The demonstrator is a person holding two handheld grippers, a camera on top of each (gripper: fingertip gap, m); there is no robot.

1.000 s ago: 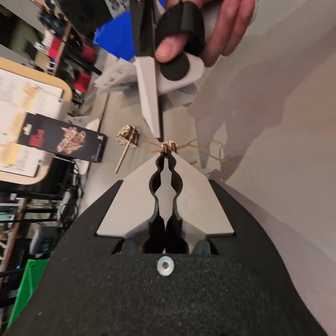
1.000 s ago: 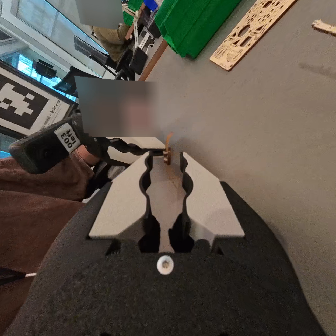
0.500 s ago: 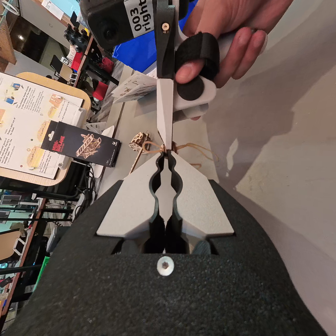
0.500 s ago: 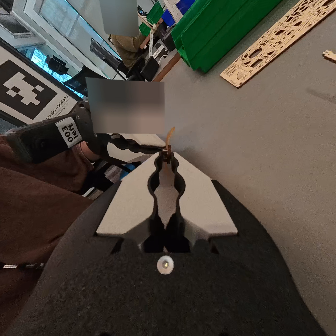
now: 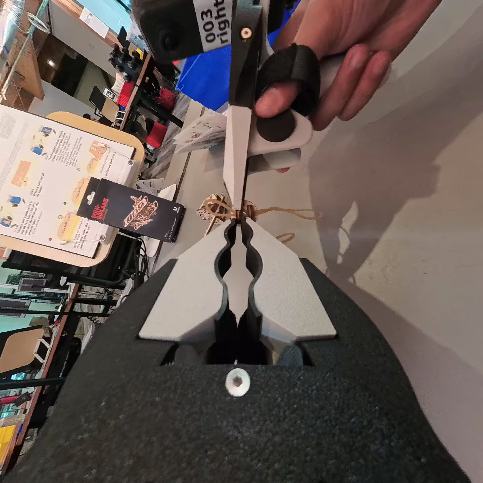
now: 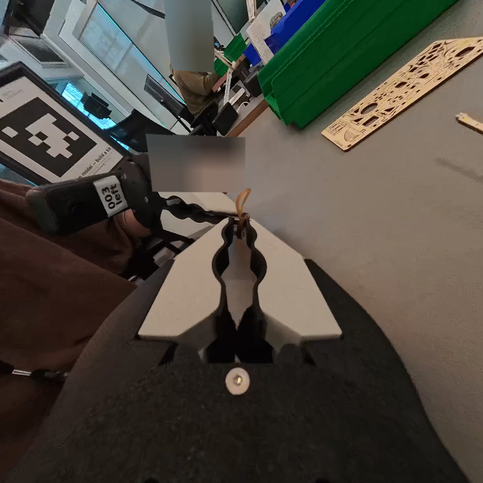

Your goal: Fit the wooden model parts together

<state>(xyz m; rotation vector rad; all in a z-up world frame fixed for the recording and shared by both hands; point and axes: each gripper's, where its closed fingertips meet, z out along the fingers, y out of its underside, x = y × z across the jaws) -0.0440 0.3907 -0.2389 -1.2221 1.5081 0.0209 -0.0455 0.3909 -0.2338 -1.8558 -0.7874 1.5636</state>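
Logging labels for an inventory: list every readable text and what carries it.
I don't quote writing; carriers only.
White sticker, right gripper: legible.
Second white sticker, left gripper: legible.
Black cardboard box: legible title.
White instruction sheet: mostly small.
Black-and-white marker poster: partial caption.
Pale wooden parts sheet: too small.

Left gripper (image 5: pixel 238 222) tips pinched nearly together, pointing forward. Right gripper (image 6: pixel 240 226) likewise nearly closed, coming in crosswise so the tips meet. Right hand (image 5: pixel 337 60) wraps its handle, one finger under a black strap. Contact between the tips unclear.
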